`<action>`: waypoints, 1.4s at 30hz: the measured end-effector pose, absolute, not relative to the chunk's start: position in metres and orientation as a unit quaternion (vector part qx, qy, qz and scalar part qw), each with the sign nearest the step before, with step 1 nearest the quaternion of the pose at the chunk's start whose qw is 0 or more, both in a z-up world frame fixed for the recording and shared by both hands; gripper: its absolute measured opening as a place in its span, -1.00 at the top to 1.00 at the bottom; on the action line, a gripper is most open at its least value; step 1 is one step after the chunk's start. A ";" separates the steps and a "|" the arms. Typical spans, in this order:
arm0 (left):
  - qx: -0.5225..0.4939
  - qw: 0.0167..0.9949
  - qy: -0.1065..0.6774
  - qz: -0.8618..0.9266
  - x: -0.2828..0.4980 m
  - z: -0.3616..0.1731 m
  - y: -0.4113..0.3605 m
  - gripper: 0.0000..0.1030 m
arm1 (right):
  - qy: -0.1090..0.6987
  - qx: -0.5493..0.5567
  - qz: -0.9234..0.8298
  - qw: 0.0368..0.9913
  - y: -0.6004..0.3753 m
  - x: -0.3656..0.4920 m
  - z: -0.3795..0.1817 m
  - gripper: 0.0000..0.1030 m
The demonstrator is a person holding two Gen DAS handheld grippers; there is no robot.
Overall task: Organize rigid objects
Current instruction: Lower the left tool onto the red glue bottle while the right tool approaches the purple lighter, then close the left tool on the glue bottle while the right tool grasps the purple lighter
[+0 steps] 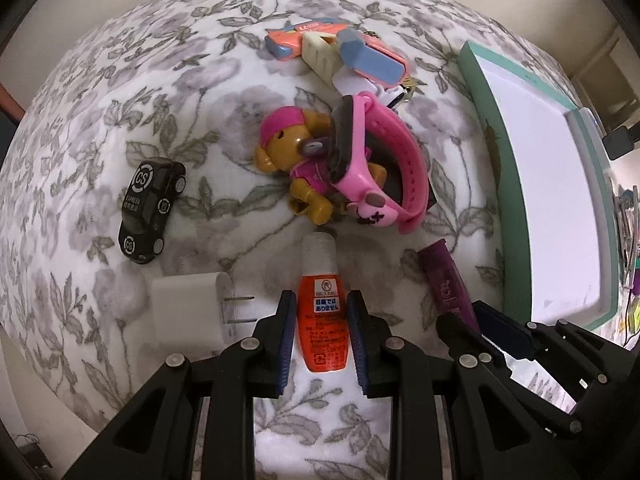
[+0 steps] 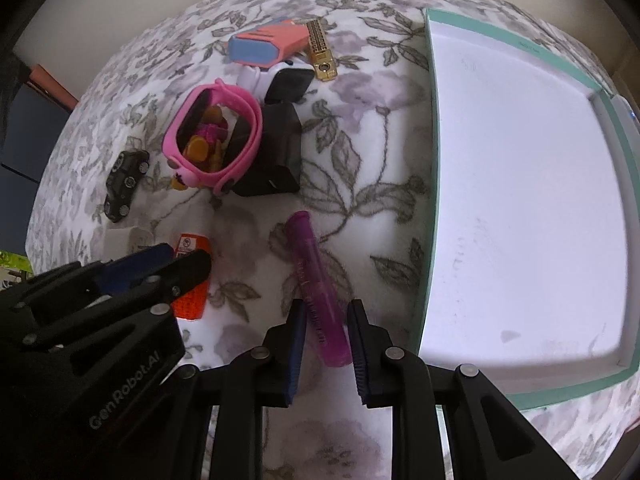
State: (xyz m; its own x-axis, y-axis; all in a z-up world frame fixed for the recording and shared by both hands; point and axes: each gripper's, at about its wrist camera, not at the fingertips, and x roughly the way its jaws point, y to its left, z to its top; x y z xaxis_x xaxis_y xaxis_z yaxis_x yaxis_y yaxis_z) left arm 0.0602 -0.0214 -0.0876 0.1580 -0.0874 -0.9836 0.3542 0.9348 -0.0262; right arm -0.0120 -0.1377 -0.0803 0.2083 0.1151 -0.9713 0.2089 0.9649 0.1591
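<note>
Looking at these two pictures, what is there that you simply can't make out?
- Orange bottle, left wrist view: its label print is too small to read; in the right wrist view the left gripper covers most of it.
- Toy dog, right wrist view: mostly hidden behind the pink watch.
- Purple tube, left wrist view: the right gripper hides its lower end.
- White charger, right wrist view: mostly behind the left gripper.

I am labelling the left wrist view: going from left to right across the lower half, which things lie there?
Black toy car → white plug adapter → orange bottle between the left tool's fingers → purple tube → teal-rimmed box.
</note>
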 end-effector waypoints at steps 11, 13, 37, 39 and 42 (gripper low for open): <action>0.109 0.745 0.642 -0.145 0.055 -0.105 -0.041 0.48 | 0.625 0.111 -0.032 0.772 -0.121 -0.004 -0.084 0.54; 0.109 0.745 0.642 -0.145 0.053 -0.105 -0.039 0.48 | 0.625 0.116 -0.031 0.772 -0.121 -0.006 -0.084 0.54; 0.077 0.786 0.597 -0.142 0.040 -0.038 -0.020 0.57 | 0.593 0.170 -0.016 0.787 -0.147 -0.025 -0.051 0.70; 0.076 0.788 0.595 -0.140 0.040 -0.039 -0.019 0.57 | 0.588 0.175 -0.016 0.790 -0.148 -0.026 -0.047 0.75; 0.069 0.790 0.592 -0.140 0.038 -0.041 -0.018 0.57 | 0.581 0.183 -0.015 0.793 -0.154 -0.027 -0.040 0.77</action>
State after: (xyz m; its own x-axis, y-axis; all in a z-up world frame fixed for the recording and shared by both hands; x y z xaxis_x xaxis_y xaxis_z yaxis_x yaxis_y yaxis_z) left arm 0.0383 -0.0180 -0.0415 0.2591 -0.1397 -0.9557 0.3024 0.9515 -0.0571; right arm -0.0270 -0.1537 -0.0404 0.3249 0.1893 -0.9266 0.2369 0.9322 0.2735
